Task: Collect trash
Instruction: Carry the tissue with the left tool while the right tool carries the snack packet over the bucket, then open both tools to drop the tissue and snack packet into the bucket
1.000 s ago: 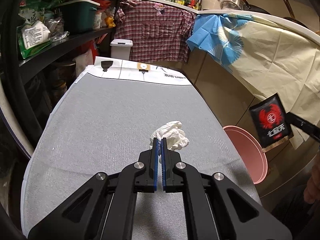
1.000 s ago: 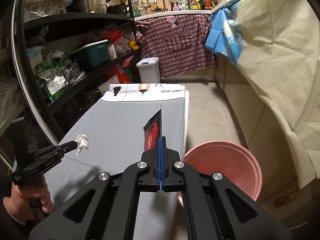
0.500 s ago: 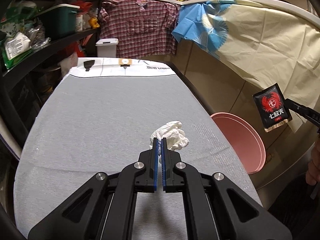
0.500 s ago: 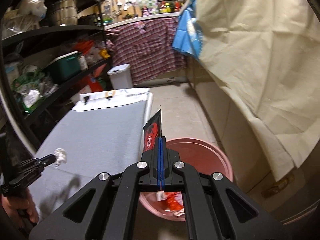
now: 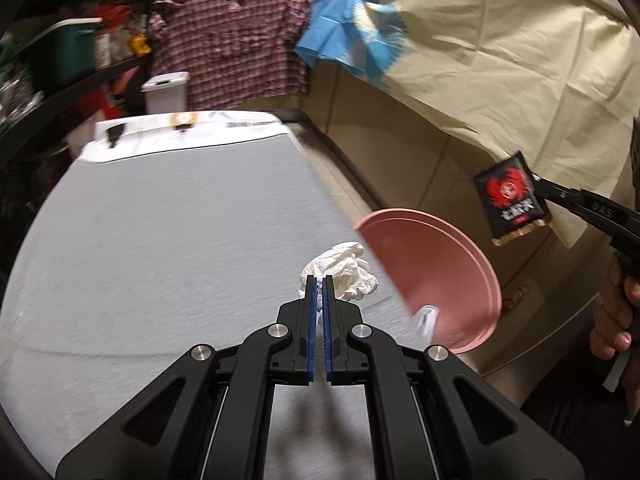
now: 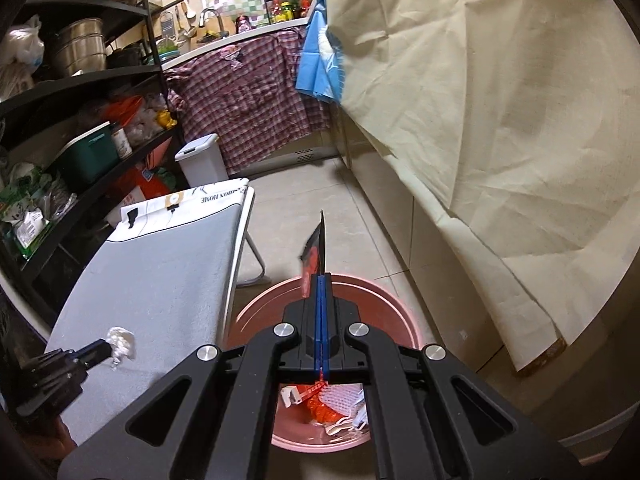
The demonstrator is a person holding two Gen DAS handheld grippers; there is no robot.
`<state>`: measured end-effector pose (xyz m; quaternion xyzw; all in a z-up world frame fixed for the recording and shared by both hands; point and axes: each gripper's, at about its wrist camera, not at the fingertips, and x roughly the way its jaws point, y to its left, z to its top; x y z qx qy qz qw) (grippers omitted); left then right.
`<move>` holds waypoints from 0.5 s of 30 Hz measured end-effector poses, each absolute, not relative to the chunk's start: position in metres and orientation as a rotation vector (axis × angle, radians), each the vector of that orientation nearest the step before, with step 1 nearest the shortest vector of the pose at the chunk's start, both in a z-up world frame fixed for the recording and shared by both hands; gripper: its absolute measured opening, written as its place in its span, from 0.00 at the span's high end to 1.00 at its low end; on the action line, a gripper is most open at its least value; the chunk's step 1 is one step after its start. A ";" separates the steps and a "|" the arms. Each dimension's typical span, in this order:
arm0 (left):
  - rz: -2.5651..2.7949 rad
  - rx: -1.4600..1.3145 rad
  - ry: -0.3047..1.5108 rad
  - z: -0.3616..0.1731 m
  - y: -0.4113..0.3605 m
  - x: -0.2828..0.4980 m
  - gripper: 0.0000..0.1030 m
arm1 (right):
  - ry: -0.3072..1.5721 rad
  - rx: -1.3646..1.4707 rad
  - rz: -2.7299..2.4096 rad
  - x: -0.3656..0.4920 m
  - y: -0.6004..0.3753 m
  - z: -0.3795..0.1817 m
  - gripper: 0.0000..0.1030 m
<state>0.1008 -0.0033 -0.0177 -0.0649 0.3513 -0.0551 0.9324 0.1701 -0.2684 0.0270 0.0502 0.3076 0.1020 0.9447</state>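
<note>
My left gripper [image 5: 319, 280] is shut on a crumpled white tissue [image 5: 345, 272], held above the grey ironing board [image 5: 168, 240] near its right edge. The same tissue [image 6: 119, 342] and left gripper [image 6: 105, 347] show at lower left of the right wrist view. My right gripper [image 6: 322, 278] is shut on a black sachet with a red emblem [image 6: 316, 246], seen edge-on, held over the pink basin [image 6: 392, 300] on the floor. In the left wrist view that sachet [image 5: 512, 200] hangs from the right gripper [image 5: 538, 183] above the basin [image 5: 440, 264].
The basin holds several wrappers [image 6: 332, 400]. A cream cloth [image 6: 480, 120] and a blue cloth [image 6: 320, 56] drape the counter on the right. A plaid shirt [image 6: 256, 100], a white bin [image 6: 202, 160] and black shelves [image 6: 80, 128] stand behind. A hand [image 5: 616, 300] grips the right tool.
Both grippers have swung to the right with their loads. The sachet now hangs over the basin instead of the board, and the tissue has come to the board's right edge.
</note>
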 end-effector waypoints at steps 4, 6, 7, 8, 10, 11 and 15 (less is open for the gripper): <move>-0.161 -0.119 0.716 -0.015 -0.030 0.119 0.97 | 0.630 0.098 0.190 0.178 -0.271 0.025 1.00; -0.185 -0.109 0.710 -0.014 -0.044 0.127 0.97 | 0.632 0.102 0.180 0.183 -0.275 0.023 1.00; -0.194 -0.105 0.708 -0.013 -0.049 0.131 0.97 | 0.633 0.105 0.174 0.184 -0.277 0.023 1.00; -0.205 -0.103 0.705 -0.013 -0.053 0.135 0.97 | 0.635 0.109 0.169 0.187 -0.278 0.022 1.00; -0.225 -0.092 0.704 -0.013 -0.064 0.146 0.97 | 0.641 0.115 0.161 0.191 -0.281 0.020 1.00; -0.232 -0.089 0.708 -0.014 -0.068 0.152 0.97 | 0.647 0.115 0.158 0.194 -0.281 0.018 1.00; -0.257 -0.082 0.730 -0.020 -0.080 0.172 0.97 | 0.663 0.112 0.156 0.204 -0.281 0.013 1.00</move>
